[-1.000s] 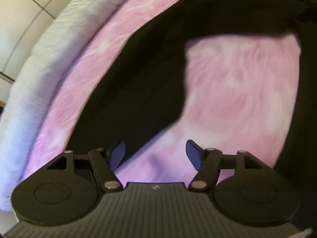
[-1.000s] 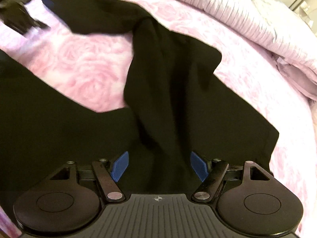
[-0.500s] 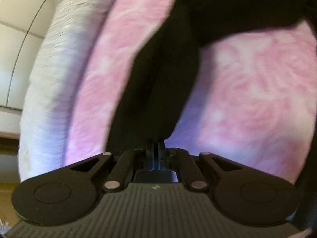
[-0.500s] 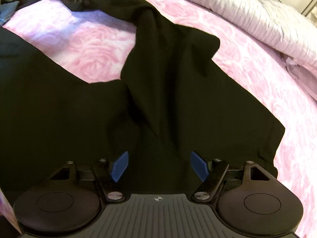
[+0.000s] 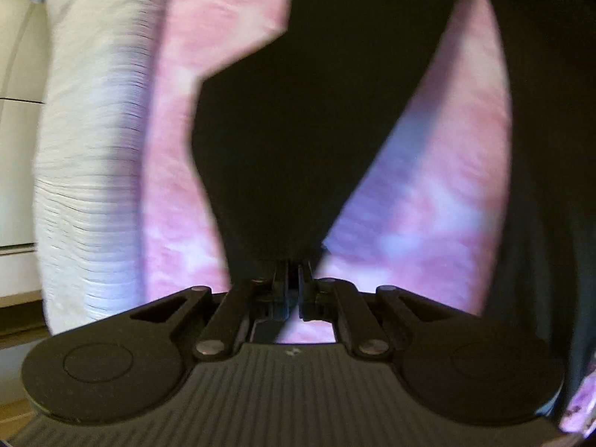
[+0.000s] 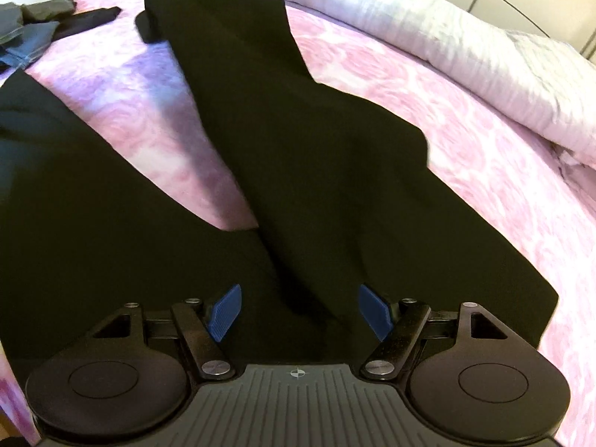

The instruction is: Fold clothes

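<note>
Garment (image 6: 305,171): black, spread on pink bed (image 6: 465,119)
Left tool (image 5: 292,272): pinching garment edge
Right tool (image 6: 298,311): spread, over garment
Duvet (image 6: 447,26): white, far side

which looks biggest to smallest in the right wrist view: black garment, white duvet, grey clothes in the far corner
1. black garment, filling most of the view
2. white duvet along the far edge
3. grey clothes, smallest, though they lie farthest from the camera, so their true size is unsure
</note>
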The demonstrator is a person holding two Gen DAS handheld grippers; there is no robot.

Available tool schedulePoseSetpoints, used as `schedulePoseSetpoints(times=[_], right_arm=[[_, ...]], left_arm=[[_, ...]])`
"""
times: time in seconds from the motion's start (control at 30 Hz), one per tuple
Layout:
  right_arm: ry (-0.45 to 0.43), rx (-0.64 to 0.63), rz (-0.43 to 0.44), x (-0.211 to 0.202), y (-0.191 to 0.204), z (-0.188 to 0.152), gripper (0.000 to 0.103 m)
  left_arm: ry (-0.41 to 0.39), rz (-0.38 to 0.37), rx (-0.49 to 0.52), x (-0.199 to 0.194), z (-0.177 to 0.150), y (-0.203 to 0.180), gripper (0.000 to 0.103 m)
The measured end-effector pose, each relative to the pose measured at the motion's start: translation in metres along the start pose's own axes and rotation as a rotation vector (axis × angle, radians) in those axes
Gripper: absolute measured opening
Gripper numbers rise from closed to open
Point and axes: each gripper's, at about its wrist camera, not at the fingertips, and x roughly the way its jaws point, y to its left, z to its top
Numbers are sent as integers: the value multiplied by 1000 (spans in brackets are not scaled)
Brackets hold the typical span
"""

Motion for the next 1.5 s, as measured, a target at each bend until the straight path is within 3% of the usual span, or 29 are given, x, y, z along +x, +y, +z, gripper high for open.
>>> schedulePoseSetpoints(times=[0.13, 0.17, 0.2, 0.27, 0.47, 0.73, 0.77, 0.8, 0.87, 0.97, 1.17, 1.23, 1.3, 1.37, 1.5], right_arm=[[8, -47, 3, 3, 14, 16, 74], [10, -58, 3, 4, 18, 20, 74], [12, -70, 4, 5, 21, 24, 74], [16, -94, 4, 7, 28, 32, 74], [11, -190, -18, 20, 56, 64, 74], [0, -241, -20, 56, 106, 109, 74], [4, -247, -15, 61, 112, 112, 74], [7, -252, -9, 63, 118, 114, 74], [9, -260, 5, 66, 127, 119, 74], [12, -271, 25, 70, 141, 126, 74], [-13, -294, 73, 75, 158, 150, 74], [-23, -303, 74, 76, 159, 155, 74], [-32, -311, 75, 77, 160, 160, 74], [-40, -317, 71, 77, 160, 165, 74], [-29, -278, 43, 77, 152, 163, 74]], left_arm=[[51, -86, -70, 18, -36, -44, 9], [59, -92, -118, 21, -48, -47, 15], [62, -97, -188, 24, -61, -45, 25], [70, -105, -328, 31, -87, -41, 33], [7, -57, -819, 85, -153, 19, 48], [-269, -239, -1397, 157, -210, 100, 48], [-300, -282, -1461, 165, -217, 105, 44], [-327, -317, -1509, 170, -223, 110, 32], [-364, -361, -1542, 170, -231, 115, 12], [-399, -394, -1499, 141, -240, 120, 6], [-369, -212, -1415, 43, -281, 153, 6], [-330, -154, -1417, 44, -288, 173, 12], [-277, -105, -1432, 63, -289, 188, 27], [-227, -54, -1425, 83, -285, 191, 29], [-232, -62, -1439, 100, -282, 163, 42]])
